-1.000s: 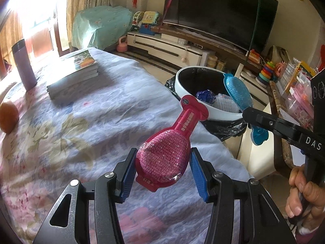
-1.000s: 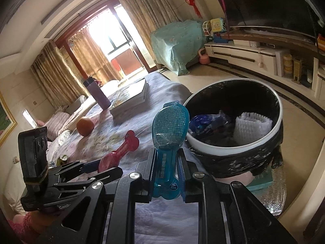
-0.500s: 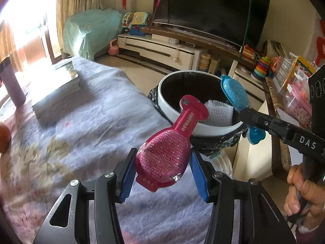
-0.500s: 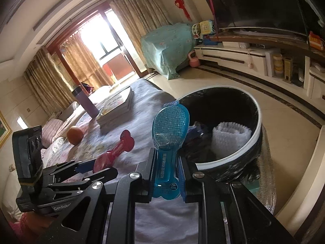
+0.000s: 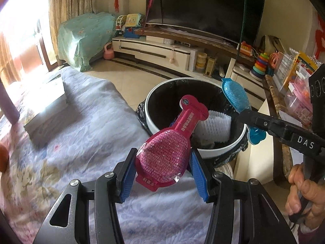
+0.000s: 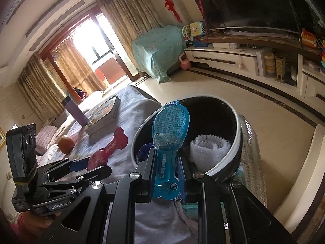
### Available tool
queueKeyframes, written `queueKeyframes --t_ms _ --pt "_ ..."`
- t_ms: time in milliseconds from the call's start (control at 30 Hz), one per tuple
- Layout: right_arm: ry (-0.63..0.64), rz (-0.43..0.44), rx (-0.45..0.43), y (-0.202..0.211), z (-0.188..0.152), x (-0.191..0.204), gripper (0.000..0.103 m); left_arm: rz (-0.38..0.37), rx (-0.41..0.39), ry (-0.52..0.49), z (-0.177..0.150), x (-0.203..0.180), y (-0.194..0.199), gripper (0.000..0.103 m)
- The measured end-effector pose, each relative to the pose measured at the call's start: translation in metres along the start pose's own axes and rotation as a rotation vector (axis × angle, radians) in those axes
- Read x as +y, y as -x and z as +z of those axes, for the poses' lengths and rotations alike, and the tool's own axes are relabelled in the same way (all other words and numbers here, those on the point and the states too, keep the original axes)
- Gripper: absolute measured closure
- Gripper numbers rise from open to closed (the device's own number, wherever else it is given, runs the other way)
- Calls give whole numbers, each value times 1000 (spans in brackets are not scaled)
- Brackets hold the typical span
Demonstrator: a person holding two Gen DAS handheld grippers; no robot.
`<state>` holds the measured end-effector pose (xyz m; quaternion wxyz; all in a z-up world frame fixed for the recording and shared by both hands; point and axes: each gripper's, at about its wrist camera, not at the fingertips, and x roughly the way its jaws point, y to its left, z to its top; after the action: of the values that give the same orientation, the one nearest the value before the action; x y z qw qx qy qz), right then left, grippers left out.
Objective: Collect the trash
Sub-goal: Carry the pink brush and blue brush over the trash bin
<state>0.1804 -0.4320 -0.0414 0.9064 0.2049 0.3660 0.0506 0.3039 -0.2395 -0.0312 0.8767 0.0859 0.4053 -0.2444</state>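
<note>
Both claws loaded right at the bin
left gripper (image 5: 162, 168) pinches a glossy pink paddle-shaped packet (image 5: 168, 152); right gripper (image 6: 165, 174) squeezes a dimpled blue packet (image 6: 169, 134); round white-rimmed bin (image 5: 219, 151) just ahead, ribbed foam inside.

Home living room: television (image 5: 205, 8), toys (image 5: 260, 63)

Left gripper (image 5: 162, 162) tilted down, fingers (image 5: 128, 168) clamped wide. Right gripper (image 6: 165, 168) tilted down, fingers pinched narrow, hand (image 5: 304, 195) on its handle.
</note>
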Motion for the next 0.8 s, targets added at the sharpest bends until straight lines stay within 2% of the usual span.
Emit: queueKeyframes --t_ms 800 --pt "-2 -21 13 -12 23 -17 84 17 24 -39 26 -17 -34 53"
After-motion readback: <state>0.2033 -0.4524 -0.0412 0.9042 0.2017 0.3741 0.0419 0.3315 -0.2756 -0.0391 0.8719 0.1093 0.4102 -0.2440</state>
